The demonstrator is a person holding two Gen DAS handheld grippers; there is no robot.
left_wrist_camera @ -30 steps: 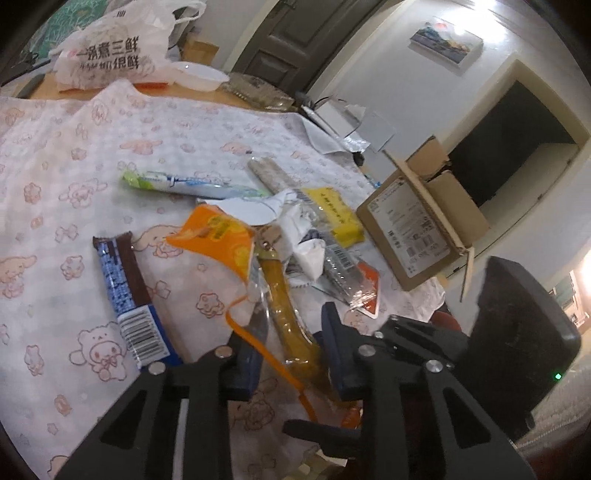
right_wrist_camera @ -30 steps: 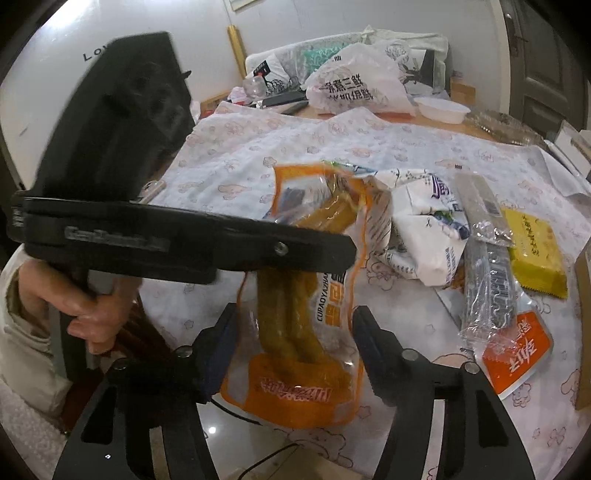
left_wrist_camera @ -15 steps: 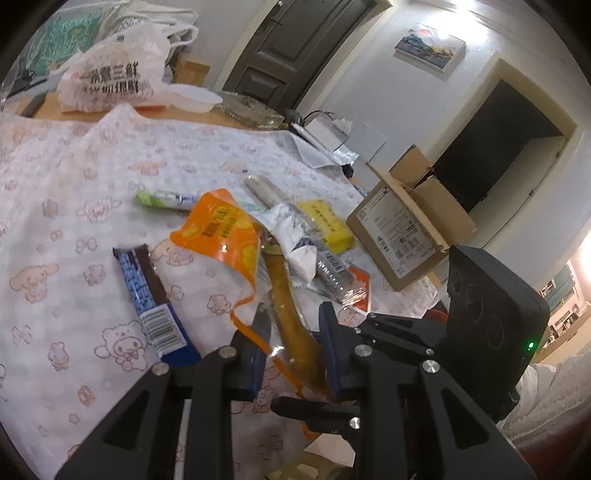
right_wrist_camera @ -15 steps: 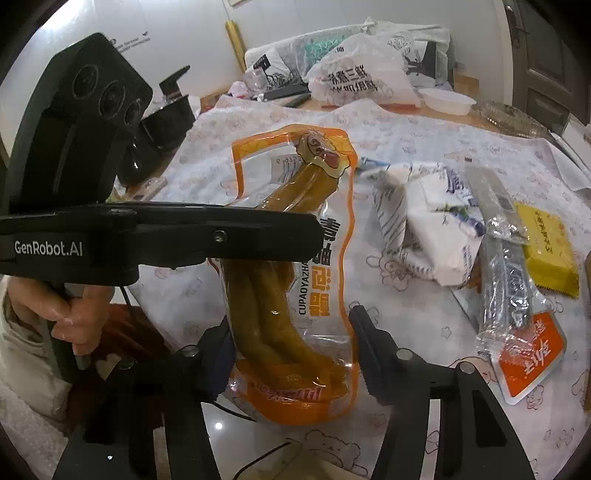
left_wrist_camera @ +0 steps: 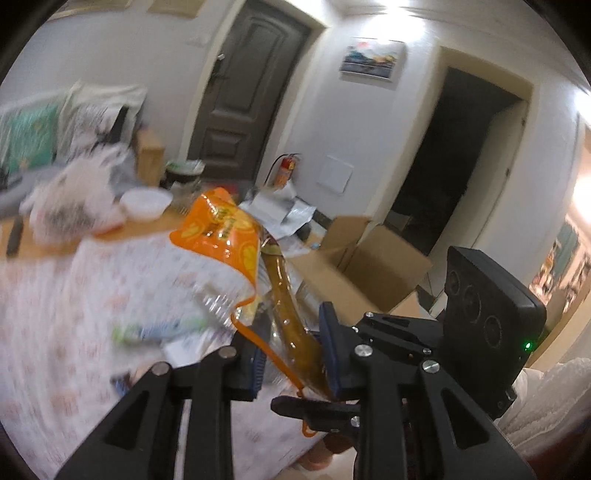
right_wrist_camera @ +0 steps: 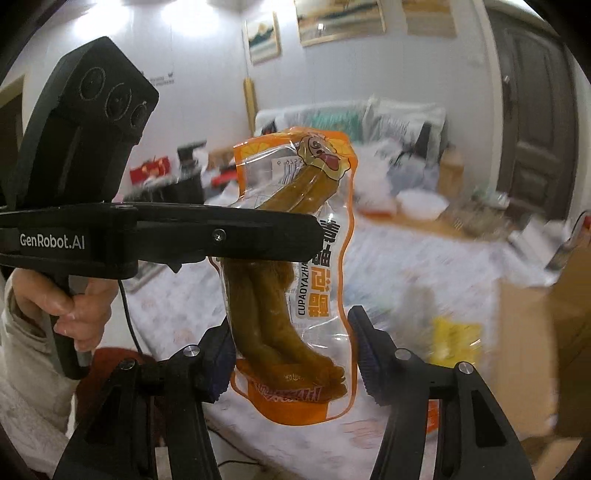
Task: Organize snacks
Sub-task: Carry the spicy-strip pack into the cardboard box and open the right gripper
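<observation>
Snack pouch (right_wrist_camera: 291, 280), orange-edged and clear, holding brown duck feet: I carry it upright in the air above the near edge of the cloth-covered table (right_wrist_camera: 417, 273). My left gripper (left_wrist_camera: 291, 354) clamps its middle. My right gripper (right_wrist_camera: 291, 354), jaws just narrowed, brackets its lower end; whether its pads (right_wrist_camera: 369, 354) touch, I cannot tell. A cardboard box (left_wrist_camera: 373, 273) stands open beyond.

white walls (left_wrist_camera: 369, 122), dark door (left_wrist_camera: 240, 92), framed pictures (right_wrist_camera: 340, 18)

Left gripper (left_wrist_camera: 291, 343) is clamped on an orange-and-clear snack pouch (left_wrist_camera: 236, 251), held above the patterned tablecloth (left_wrist_camera: 74, 314). Open cardboard box (left_wrist_camera: 369, 269) sits beyond it. Background blurred.
</observation>
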